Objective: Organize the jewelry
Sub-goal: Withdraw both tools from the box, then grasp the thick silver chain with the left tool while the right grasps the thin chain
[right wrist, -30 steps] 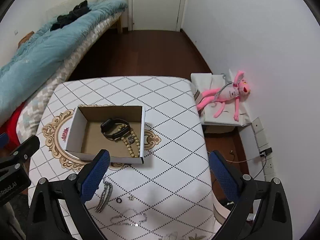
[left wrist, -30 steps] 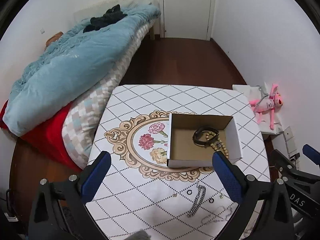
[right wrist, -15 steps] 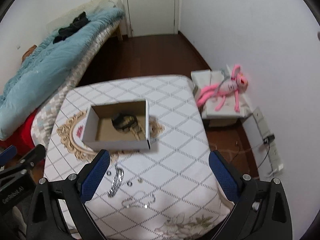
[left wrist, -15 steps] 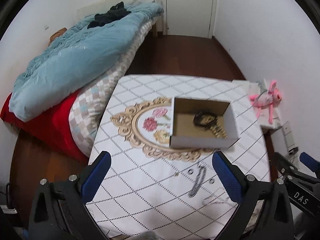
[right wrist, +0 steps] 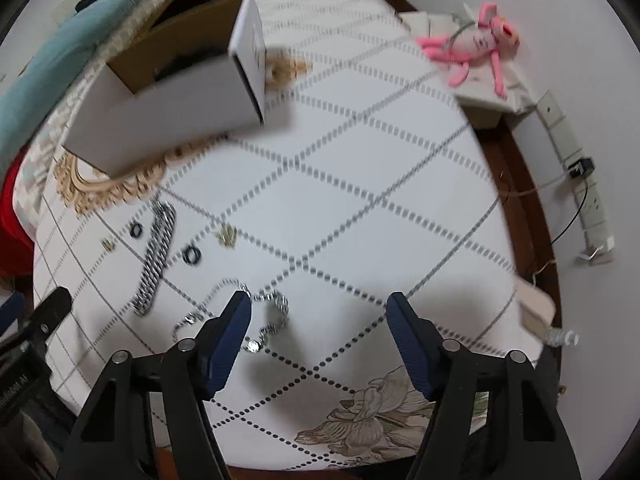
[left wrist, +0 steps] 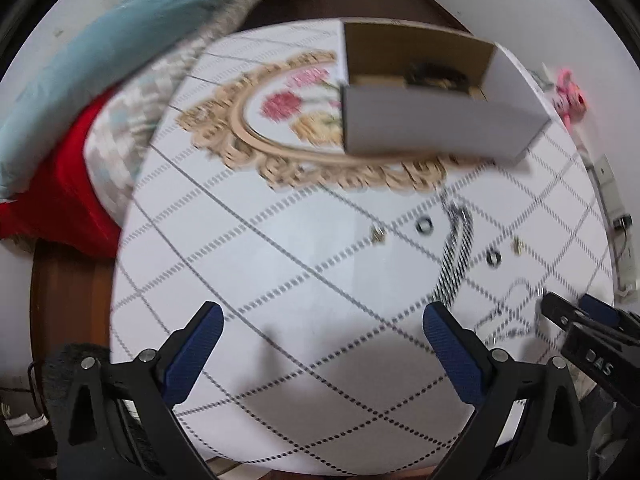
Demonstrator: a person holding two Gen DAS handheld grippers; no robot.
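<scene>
On the tablecloth [right wrist: 360, 208] the loose jewelry lies in a short row in front of the white cardboard box [right wrist: 168, 108], and taking it from left to right in the right wrist view there is a small gold earring [right wrist: 107, 244], a dark ring [right wrist: 136, 231], a heavy silver chain bracelet [right wrist: 157, 256], a second dark ring [right wrist: 192, 256], another gold earring [right wrist: 226, 236] and, nearest the camera, a thin silver necklace [right wrist: 264, 316]. The box already holds a dark band, seen only dimly. The left gripper [left wrist: 318, 344] hangs over bare cloth with its fingers spread wide and nothing between them. The right gripper [right wrist: 320, 334] is low over the near edge; its jaws have just been closing yet remain apart, pinching nothing, with the necklace running under its left blue pad [right wrist: 230, 332]. The step in hand looks like picking up that necklace. To do it well, shift the right gripper leftward so the bunched links sit midway between the pads, press the tips onto the cloth, and close on the thickest clump, not a single strand, which would likely slip. Lift slowly so the trailing chain does not drag the rings
</scene>
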